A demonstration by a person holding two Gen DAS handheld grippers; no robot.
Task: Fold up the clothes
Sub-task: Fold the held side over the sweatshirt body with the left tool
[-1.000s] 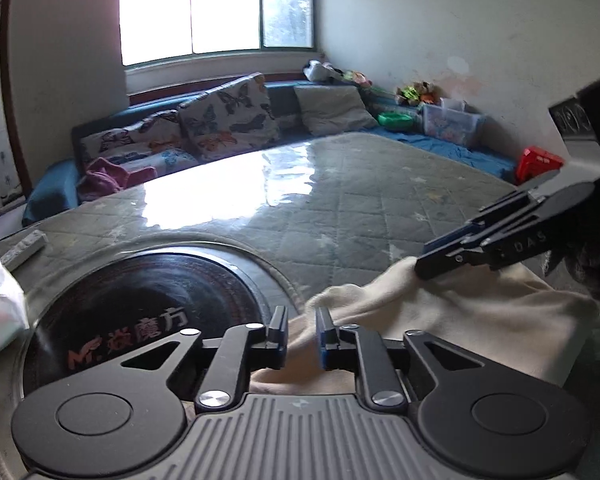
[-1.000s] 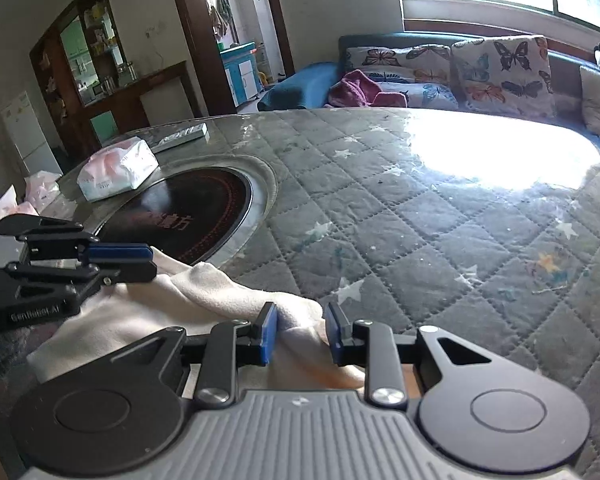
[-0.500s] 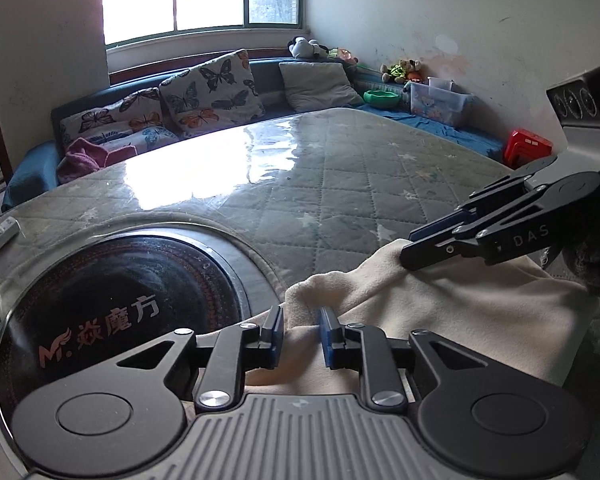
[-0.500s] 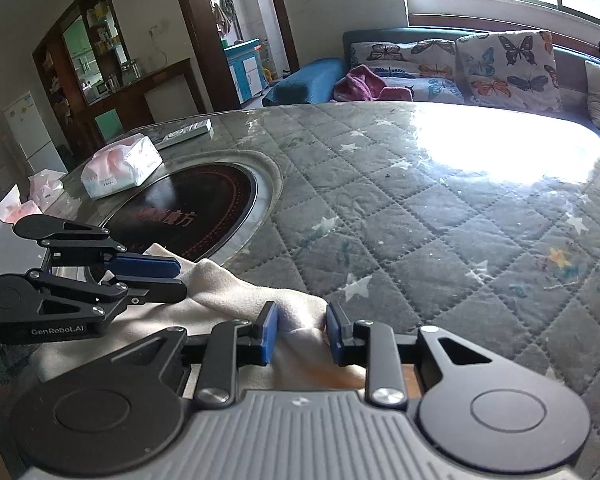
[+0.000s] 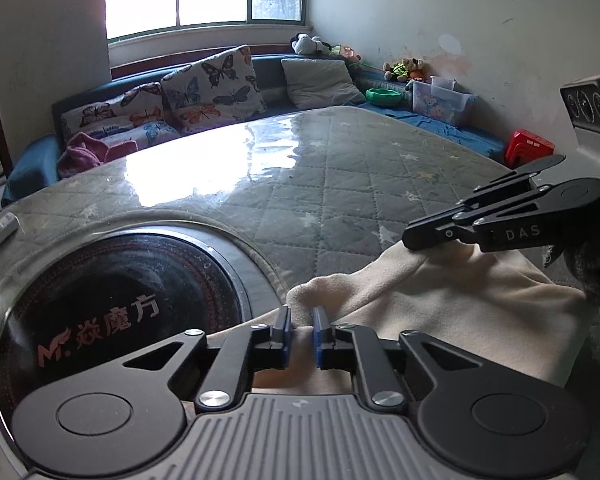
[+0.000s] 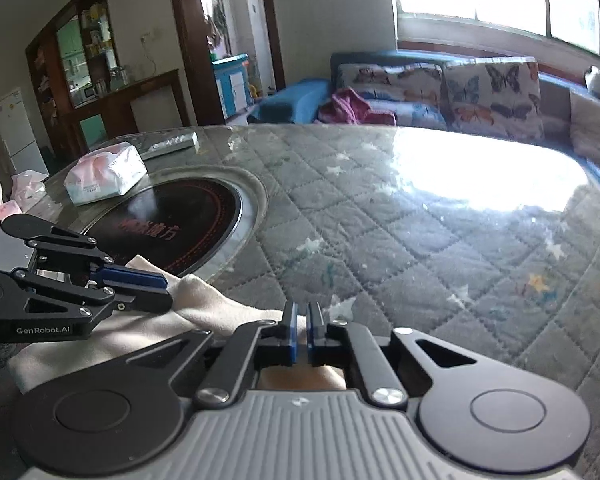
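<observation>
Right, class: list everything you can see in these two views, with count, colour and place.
cream garment: one, cream, near edge of the table, its corner by the cooktop rim
cooktop: one, black, round, set into the table
table: one, grey quilted cover under a glossy top
tissue pack: one, white and pink, beyond the cooktop
remote: one, grey, behind the tissue pack
sofa: one, blue, under the window
butterfly cushions: several, cream, on the sofa
pink cloth: one, on the sofa
left gripper: black, blue pads, jaws closing on the garment
right gripper: black, shut on the garment's edge
</observation>
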